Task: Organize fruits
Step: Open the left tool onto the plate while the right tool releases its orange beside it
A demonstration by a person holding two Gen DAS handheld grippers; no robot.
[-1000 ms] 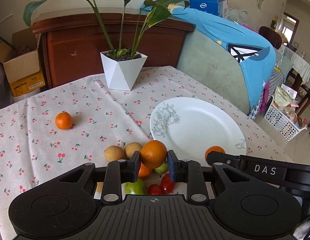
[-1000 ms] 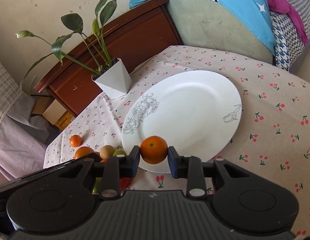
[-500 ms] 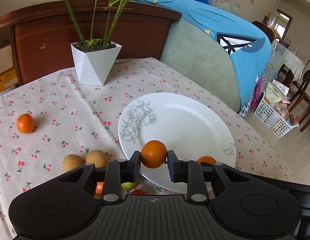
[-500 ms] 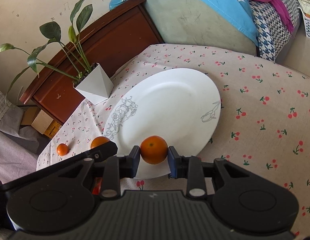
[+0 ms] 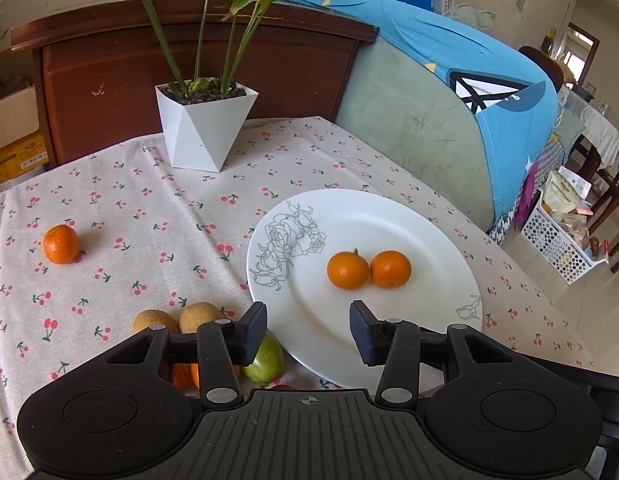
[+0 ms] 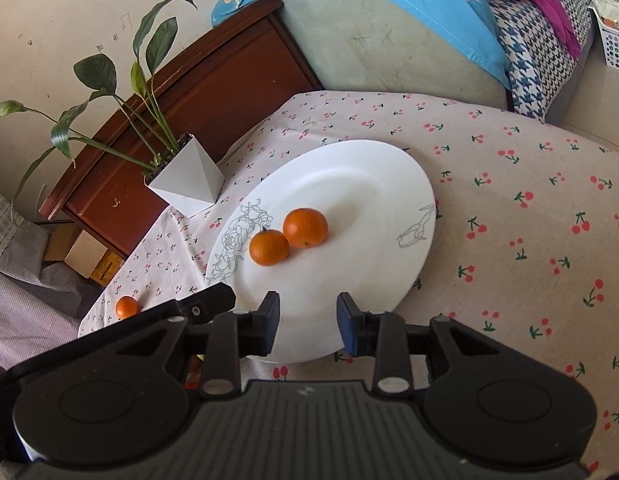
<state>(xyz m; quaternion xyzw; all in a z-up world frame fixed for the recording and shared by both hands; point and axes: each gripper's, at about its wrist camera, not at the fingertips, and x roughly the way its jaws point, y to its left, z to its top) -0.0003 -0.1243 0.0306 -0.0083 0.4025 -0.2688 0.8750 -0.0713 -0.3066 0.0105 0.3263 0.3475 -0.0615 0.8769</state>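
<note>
Two oranges (image 5: 348, 270) (image 5: 390, 269) lie side by side, touching, on the white plate (image 5: 429, 240); they show in the right wrist view too (image 6: 269, 247) (image 6: 305, 227), on the same plate (image 6: 369, 184). My left gripper (image 5: 308, 335) is open and empty over the plate's near rim. My right gripper (image 6: 308, 323) is open and empty over the plate's near edge. A third orange (image 5: 61, 243) sits alone on the cloth at the left. Two brown fruits (image 5: 199, 317), a green fruit (image 5: 265, 362) and orange pieces lie by my left gripper.
A white faceted plant pot (image 5: 205, 128) stands at the back of the table. A sofa with a blue cover (image 5: 449, 92) borders the table's right side. The table edge drops off at the right (image 5: 549, 320). A white basket (image 5: 561, 240) sits on the floor.
Both grippers opened and let go of their oranges, which now lie together on the plate. Both grippers have drawn back a little from the plate's middle.
</note>
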